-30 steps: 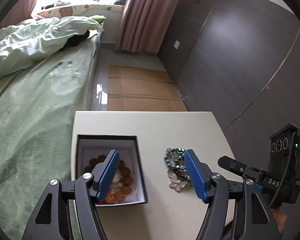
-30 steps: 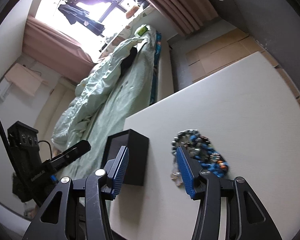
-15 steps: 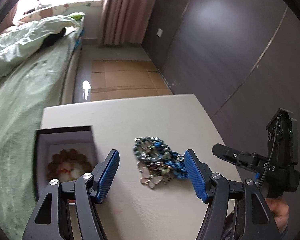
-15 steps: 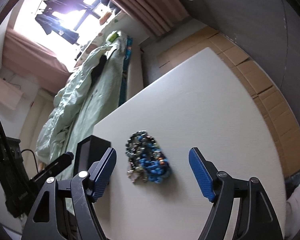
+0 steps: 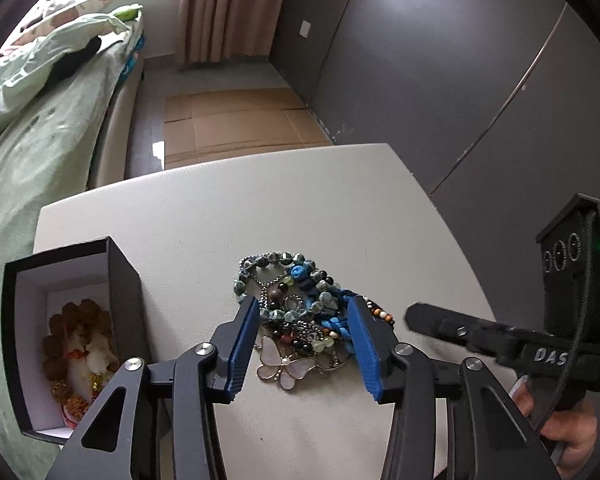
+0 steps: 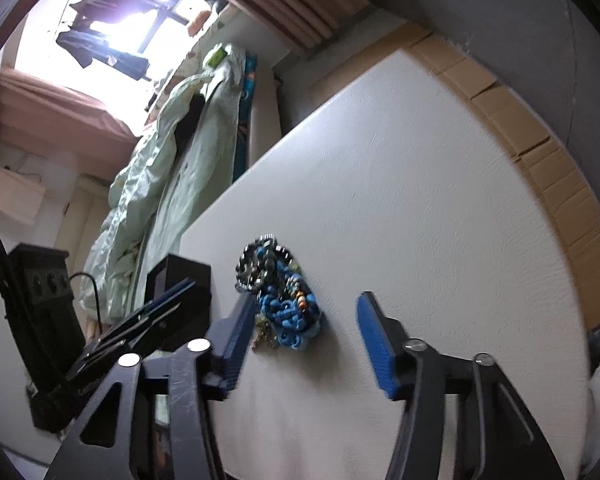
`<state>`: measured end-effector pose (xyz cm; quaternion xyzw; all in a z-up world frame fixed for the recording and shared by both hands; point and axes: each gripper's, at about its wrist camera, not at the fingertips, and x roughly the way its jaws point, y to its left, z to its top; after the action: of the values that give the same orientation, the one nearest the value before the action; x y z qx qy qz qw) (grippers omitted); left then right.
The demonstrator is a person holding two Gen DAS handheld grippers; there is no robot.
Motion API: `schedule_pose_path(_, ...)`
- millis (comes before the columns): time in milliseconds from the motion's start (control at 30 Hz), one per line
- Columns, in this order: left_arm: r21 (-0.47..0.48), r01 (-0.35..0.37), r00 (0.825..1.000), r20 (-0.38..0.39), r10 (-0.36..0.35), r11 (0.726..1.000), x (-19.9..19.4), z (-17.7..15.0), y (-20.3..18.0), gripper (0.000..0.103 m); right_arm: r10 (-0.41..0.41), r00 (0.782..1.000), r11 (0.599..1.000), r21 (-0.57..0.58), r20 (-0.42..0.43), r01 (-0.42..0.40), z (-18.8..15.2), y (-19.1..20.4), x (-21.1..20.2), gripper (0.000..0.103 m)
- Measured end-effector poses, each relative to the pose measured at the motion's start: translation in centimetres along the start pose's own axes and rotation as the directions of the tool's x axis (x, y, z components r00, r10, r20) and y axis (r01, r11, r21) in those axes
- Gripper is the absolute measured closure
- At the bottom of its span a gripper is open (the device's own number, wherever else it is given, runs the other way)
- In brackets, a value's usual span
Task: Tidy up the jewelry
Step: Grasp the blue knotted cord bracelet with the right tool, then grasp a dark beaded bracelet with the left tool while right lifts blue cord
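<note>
Both our grippers just narrowing over jewelry pile (image 5: 300,316): left gripper (image 5: 304,344) straddles it, right gripper (image 6: 306,336) beside it, neither gripping yet. Box (image 5: 116,280) left of pile.

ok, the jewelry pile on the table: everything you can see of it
The jewelry pile is a tangled heap on the white table, right of the open black box and apart from it. It mixes grey-green glassy bead strands, a blue knotted cord, thin metal chain and small coloured beads; a pale pink butterfly pendant with a pearl centre lies flat at the near edge. The left gripper straddles it, jaws having just narrowed; contact unclear.
</note>
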<state>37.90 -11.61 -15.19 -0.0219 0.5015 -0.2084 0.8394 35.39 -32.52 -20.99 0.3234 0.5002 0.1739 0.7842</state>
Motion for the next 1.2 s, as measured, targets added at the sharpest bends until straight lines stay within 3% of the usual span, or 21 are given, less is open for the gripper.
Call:
schedule_pose_path(167,0.009,-0.015,1.0,-0.005,0.015,1.0,0.3,-0.1,0.3,0.058,-0.016,0.998,1.0,-0.001,-0.053,0.016,-0.2,0.2,2.3,0.056)
schedule_pose_path(233,0.004,-0.019,1.0,0.002,0.019,1.0,0.1,0.0,0.7,0.058,-0.029,0.998,1.0,-0.013,-0.057,0.028,-0.2,0.5,2.8,0.067)
schedule_pose_path(300,-0.001,-0.021,1.0,0.0,0.021,1.0,0.1,0.1,1.0,0.058,-0.043,0.997,0.999,-0.01,-0.071,0.043,-0.1,0.4,3.3,0.089)
schedule_pose_path(667,0.083,-0.007,0.999,-0.041,0.01,0.997,2.5,0.6,-1.2,0.057,0.0,0.998,1.0,0.005,0.068,0.0,0.4,-0.4,-0.5,0.091)
schedule_pose_path(900,0.146,-0.054,0.996,-0.066,0.065,0.988,4.8,0.3,-1.9,0.057,-0.015,0.99,0.999,0.054,0.142,0.008,0.9,-1.6,-2.5,0.091)
schedule_pose_path(1033,0.203,-0.115,0.99,-0.06,0.13,0.972,5.3,-0.1,-2.5,0.058,-0.008,0.987,0.998,0.068,0.158,-0.003,1.1,-2.0,-3.1,0.091)
schedule_pose_path(1100,0.224,-0.142,0.986,-0.052,0.158,0.964,5.4,-0.2,-2.6,0.063,-0.005,0.988,0.998,0.069,0.155,-0.006,1.1,-2.1,-3.1,0.091)
schedule_pose_path(1200,0.217,-0.16,0.983,-0.057,0.176,0.963,5.2,0.1,-2.2,0.092,0.006,0.989,0.998,0.062,0.148,-0.016,1.2,-1.7,-3.1,0.091)
